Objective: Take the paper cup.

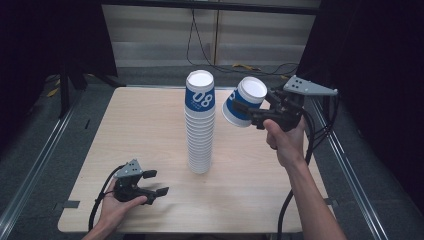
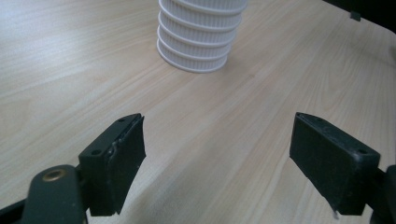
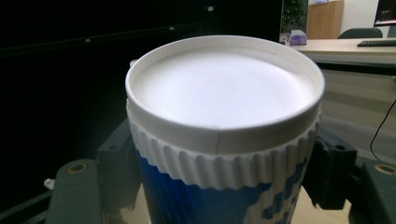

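Note:
A tall stack of upturned blue-and-white paper cups (image 1: 200, 125) marked "08" stands in the middle of the wooden table (image 1: 140, 130). Its ribbed lower rims (image 2: 201, 37) appear ahead in the left gripper view. My right gripper (image 1: 247, 111) is raised to the right of the stack's top and is shut on a single cup (image 1: 244, 102), which is tilted with its white base up. In the right gripper view that cup (image 3: 224, 93) sits between the two black fingers (image 3: 112, 163). My left gripper (image 1: 156, 182) rests low at the front left, open, with nothing between its jaws (image 2: 217, 158).
Metal rails (image 1: 40, 160) run along both sides of the table. Black cables (image 1: 200, 45) lie on the floor behind it, and dark curtains close in left and right. Bare wood lies left of the stack and between it and the left gripper.

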